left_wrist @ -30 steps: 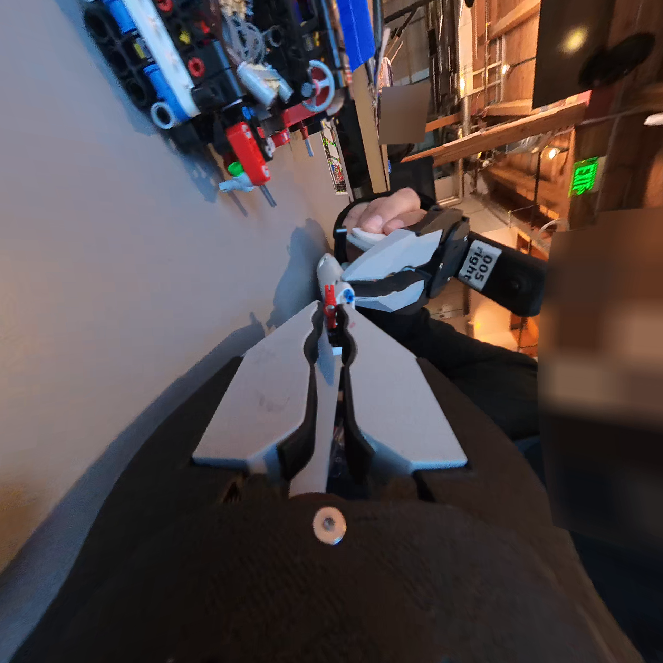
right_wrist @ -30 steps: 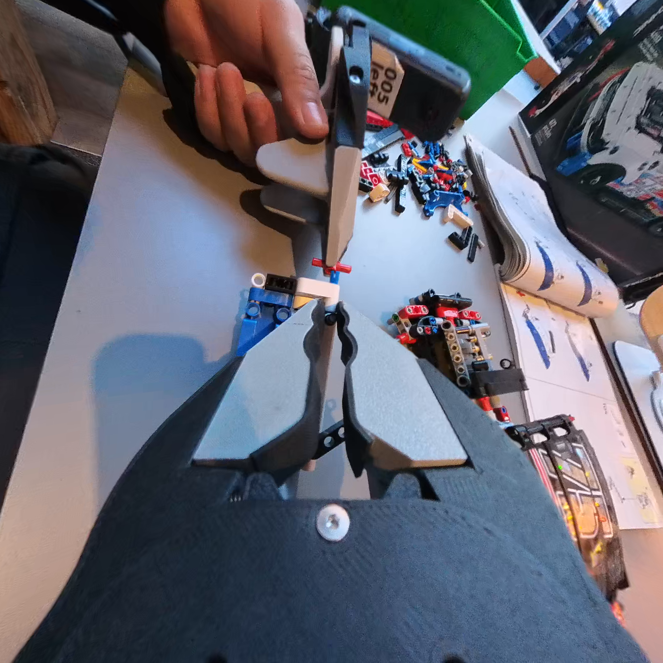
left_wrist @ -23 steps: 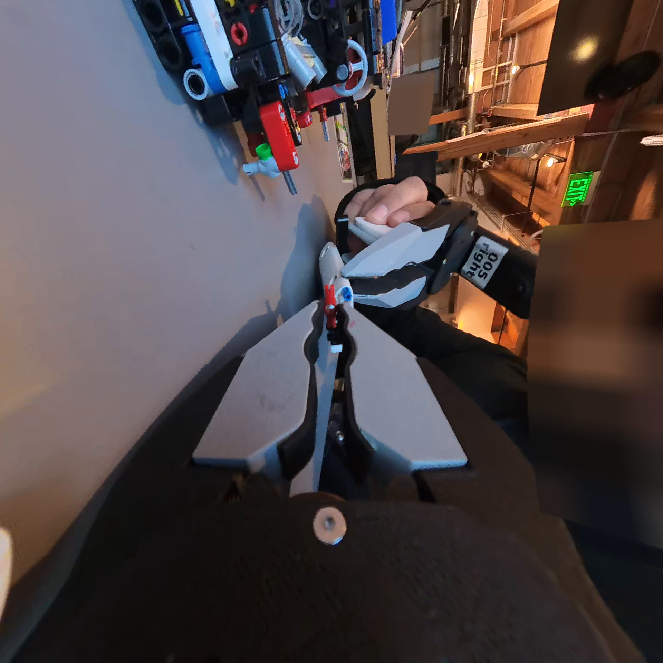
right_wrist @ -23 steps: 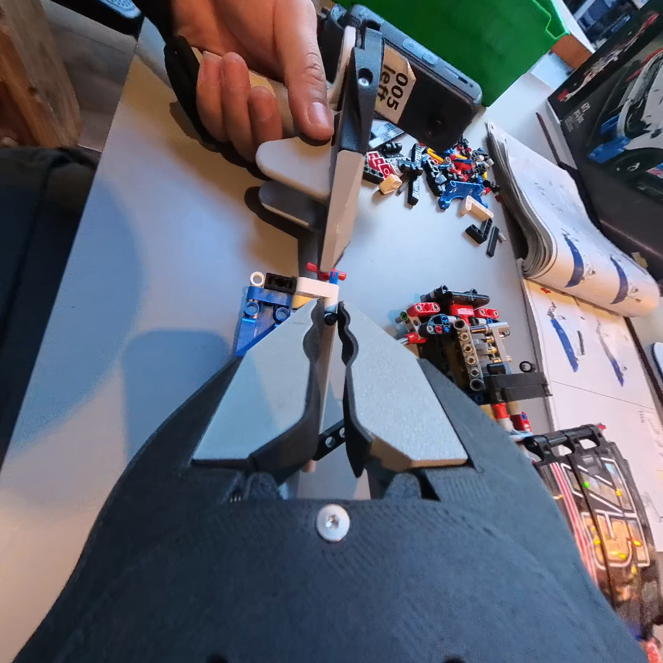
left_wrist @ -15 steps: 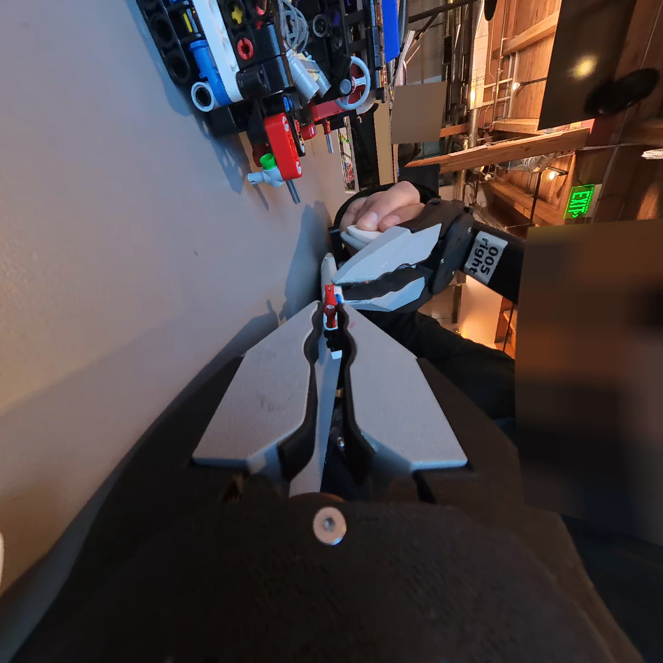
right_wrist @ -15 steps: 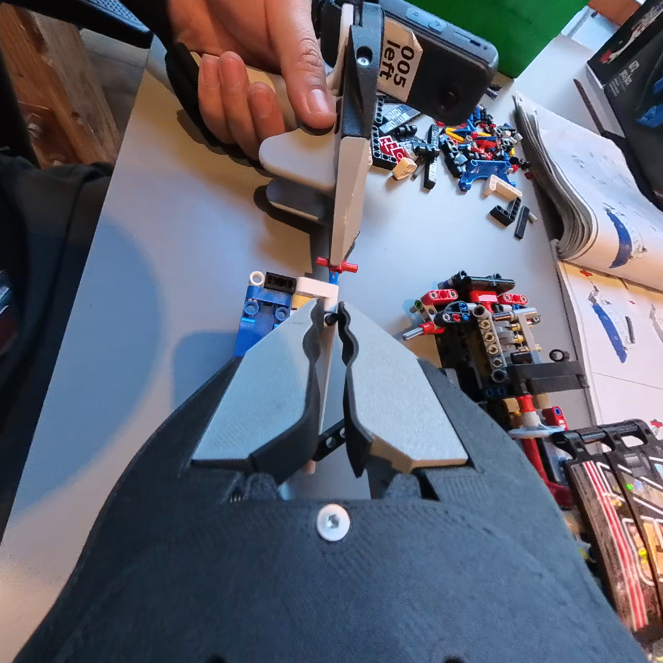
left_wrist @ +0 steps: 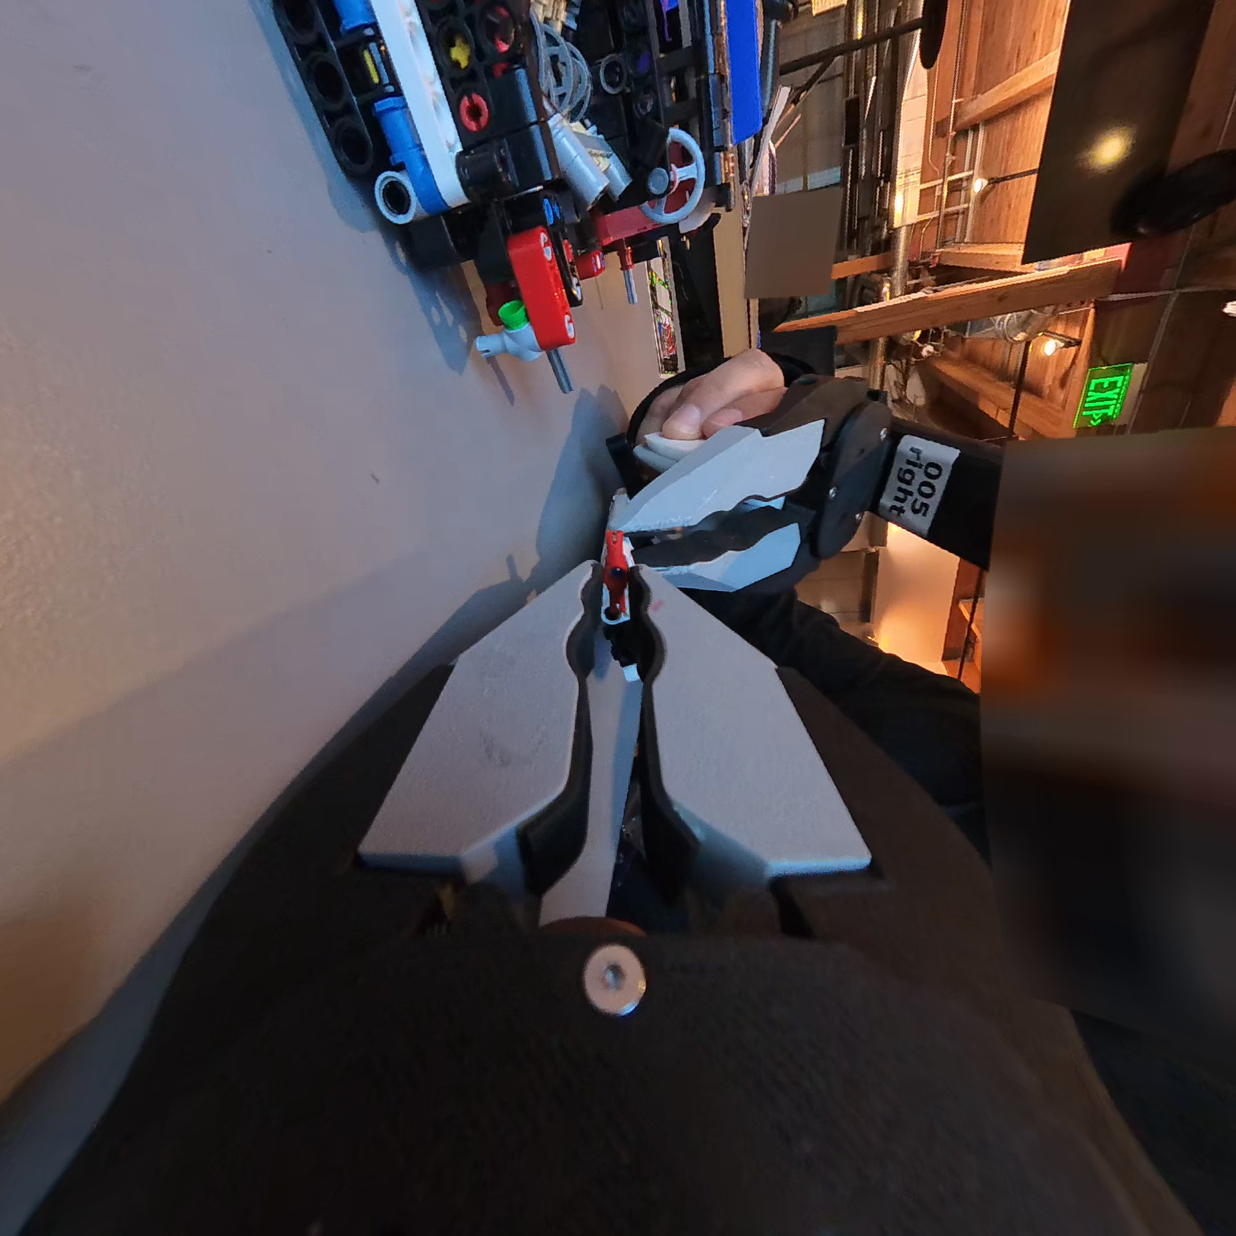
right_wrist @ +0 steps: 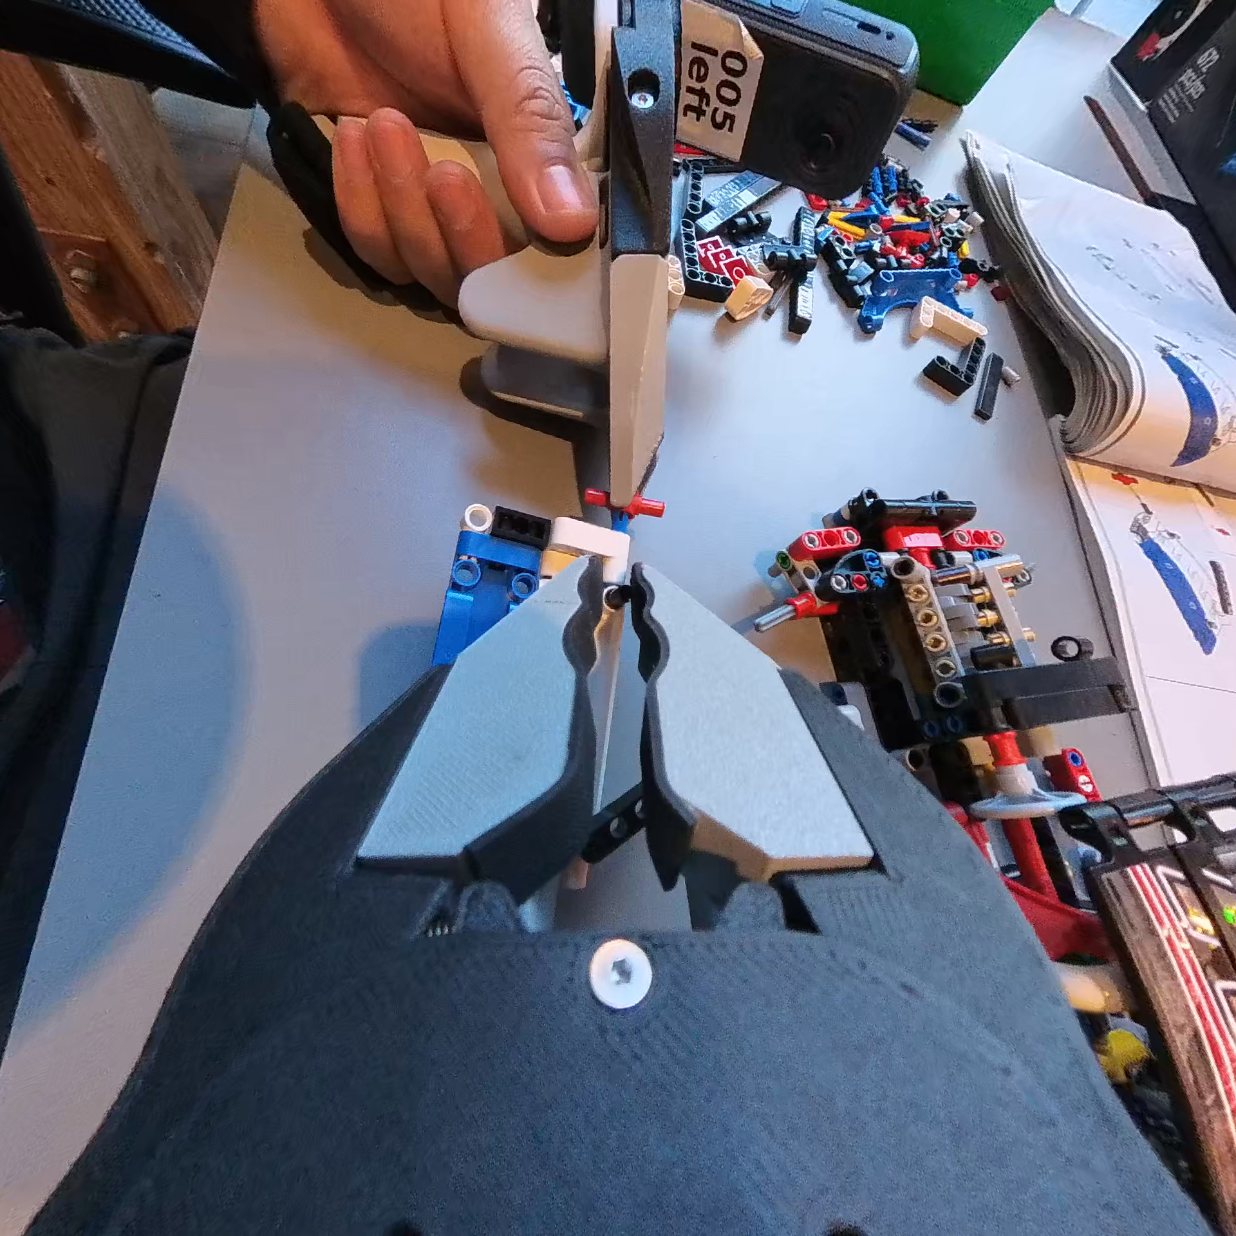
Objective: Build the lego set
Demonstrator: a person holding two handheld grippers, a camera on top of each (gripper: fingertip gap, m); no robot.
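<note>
My left gripper (left_wrist: 614, 576) is shut on a small red cross-shaped pin (left_wrist: 614, 568). In the right wrist view it comes down from above (right_wrist: 629, 491), with the red pin (right_wrist: 645, 506) sticking out on both sides of its tip. My right gripper (right_wrist: 619, 580) is shut on a small sub-assembly with a white block (right_wrist: 588, 535), a black piece and a blue panel (right_wrist: 481, 575). The red pin sits right above the white block, at a small blue peg. The right gripper also shows in the left wrist view (left_wrist: 635, 535), tip to tip with mine.
A part-built engine and chassis block (right_wrist: 936, 602) stands on the grey table (right_wrist: 301, 468) to the right, also in the left wrist view (left_wrist: 501, 134). A pile of loose pieces (right_wrist: 836, 261) and an instruction booklet (right_wrist: 1103, 334) lie farther back. A black striped panel (right_wrist: 1170, 936) is at lower right. My left and right fingertips are right by each other.
Both grippers stay shut and tip to tip. The red pin has edged slightly closer to the white block. Both views have shifted a little across the table.
</note>
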